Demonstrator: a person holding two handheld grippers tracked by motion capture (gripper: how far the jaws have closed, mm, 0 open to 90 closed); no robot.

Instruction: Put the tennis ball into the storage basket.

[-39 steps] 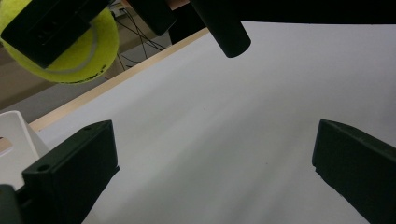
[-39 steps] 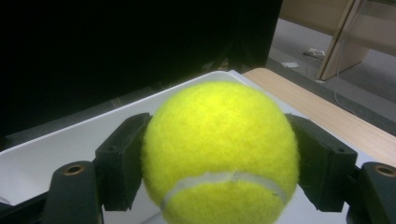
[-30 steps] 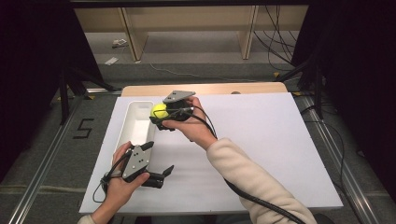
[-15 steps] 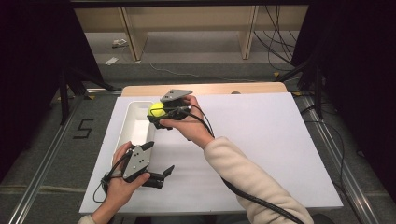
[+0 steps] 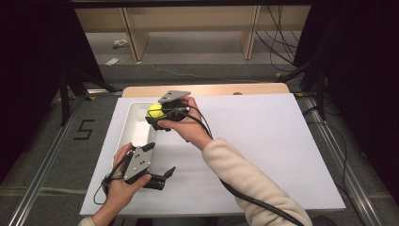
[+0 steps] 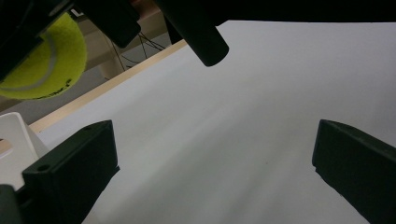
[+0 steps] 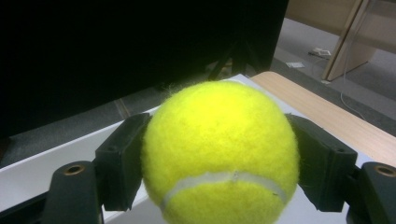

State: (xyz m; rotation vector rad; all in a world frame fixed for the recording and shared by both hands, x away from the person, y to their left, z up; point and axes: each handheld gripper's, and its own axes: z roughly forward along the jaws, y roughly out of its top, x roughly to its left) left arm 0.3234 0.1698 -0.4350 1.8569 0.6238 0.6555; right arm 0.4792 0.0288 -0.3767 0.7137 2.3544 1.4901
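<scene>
Tennis ball [image 5: 155, 110], pinched in right gripper [image 5: 157, 114] fingers, hangs above tray [image 5: 133, 123] rim; left gripper [image 5: 162, 175] fingers spread wide.

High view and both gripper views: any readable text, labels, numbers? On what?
"5": dark numeral marked on the grey floor left of the table, high view.
Black print on the tennis ball, left gripper view: too blurred and cut off to read.
Tennis ball held by the right gripper, right gripper view: no print visible, only the white seam.
</scene>
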